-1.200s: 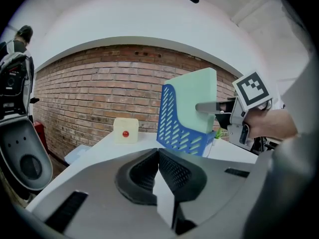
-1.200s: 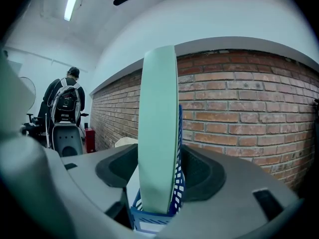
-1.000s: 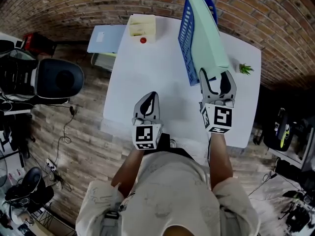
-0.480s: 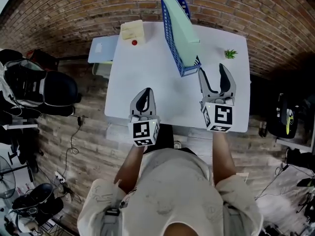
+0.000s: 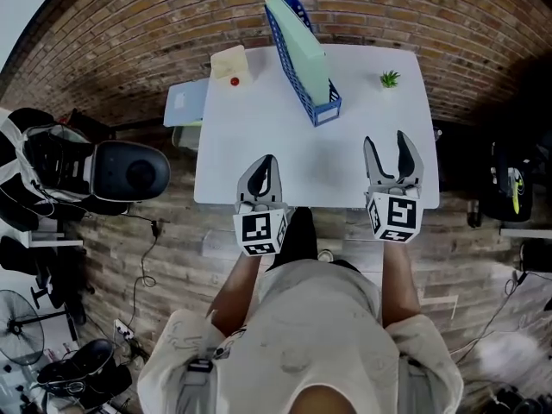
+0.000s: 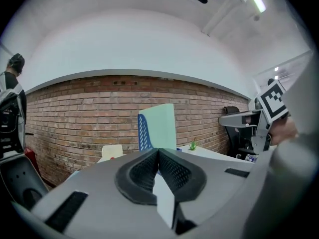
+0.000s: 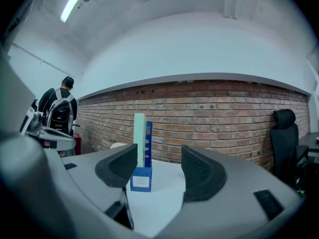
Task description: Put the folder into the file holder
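Note:
The pale green folder [image 5: 299, 47] stands upright inside the blue mesh file holder [image 5: 296, 83] at the back middle of the white table [image 5: 259, 145]. It shows again as the folder [image 7: 139, 138] in the holder [image 7: 142, 177] in the right gripper view, and as the folder [image 6: 162, 126] in the left gripper view. My right gripper [image 5: 391, 148] hangs open at the table's near right edge, nothing between its jaws. At the near edge further left, my left gripper [image 5: 262, 169] is shut and empty.
A cream box [image 5: 228, 63] with a small red object [image 5: 234, 81] beside it sits at the table's back left. A small green plant [image 5: 389, 78] stands at the back right. A black office chair [image 5: 121, 175] is left of the table, a brick wall behind.
My right gripper has drawn back from the holder toward the table's near edge, leaving the folder standing in it. The view has pulled back; the left gripper stays shut.

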Demonstrator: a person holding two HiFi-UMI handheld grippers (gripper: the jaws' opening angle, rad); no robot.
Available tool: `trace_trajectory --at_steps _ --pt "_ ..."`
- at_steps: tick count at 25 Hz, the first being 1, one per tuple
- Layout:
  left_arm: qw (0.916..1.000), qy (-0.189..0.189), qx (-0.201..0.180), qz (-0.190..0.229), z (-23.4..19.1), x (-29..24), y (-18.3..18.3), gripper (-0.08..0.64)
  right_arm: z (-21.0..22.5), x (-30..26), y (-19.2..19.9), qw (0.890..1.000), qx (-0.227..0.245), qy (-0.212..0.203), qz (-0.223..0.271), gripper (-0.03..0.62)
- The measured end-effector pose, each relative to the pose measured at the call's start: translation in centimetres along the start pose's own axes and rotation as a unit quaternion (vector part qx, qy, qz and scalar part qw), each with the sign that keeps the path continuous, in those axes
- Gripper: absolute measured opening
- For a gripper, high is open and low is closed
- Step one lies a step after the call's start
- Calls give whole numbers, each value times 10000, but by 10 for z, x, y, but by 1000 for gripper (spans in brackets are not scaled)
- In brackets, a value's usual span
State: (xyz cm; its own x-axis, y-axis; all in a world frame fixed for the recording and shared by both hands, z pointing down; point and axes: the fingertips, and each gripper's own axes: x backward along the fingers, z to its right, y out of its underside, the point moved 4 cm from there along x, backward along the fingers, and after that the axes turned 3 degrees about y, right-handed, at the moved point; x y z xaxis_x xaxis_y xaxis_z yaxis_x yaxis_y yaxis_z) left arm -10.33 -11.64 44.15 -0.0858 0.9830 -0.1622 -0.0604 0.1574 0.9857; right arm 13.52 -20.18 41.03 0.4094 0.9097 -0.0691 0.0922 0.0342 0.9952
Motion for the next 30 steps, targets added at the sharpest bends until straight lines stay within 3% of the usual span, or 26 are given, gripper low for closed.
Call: trace_trajectory --at_steps 4,21,26,30 --pt "9997 118 -198 61 13 9 0 15 6 23 16 9997 -80 166 -144 287" --pt "9995 243 -92 151 31 19 1 15 15 55 21 9994 -12 296 -181 273" --pt "9994 275 -107 157 33 17 -1 15 20 58 19 9989 -94 449 -59 186" --pt "9994 298 -112 160 34 15 -3 15 27 62 15 9973 -100 728 76 36"
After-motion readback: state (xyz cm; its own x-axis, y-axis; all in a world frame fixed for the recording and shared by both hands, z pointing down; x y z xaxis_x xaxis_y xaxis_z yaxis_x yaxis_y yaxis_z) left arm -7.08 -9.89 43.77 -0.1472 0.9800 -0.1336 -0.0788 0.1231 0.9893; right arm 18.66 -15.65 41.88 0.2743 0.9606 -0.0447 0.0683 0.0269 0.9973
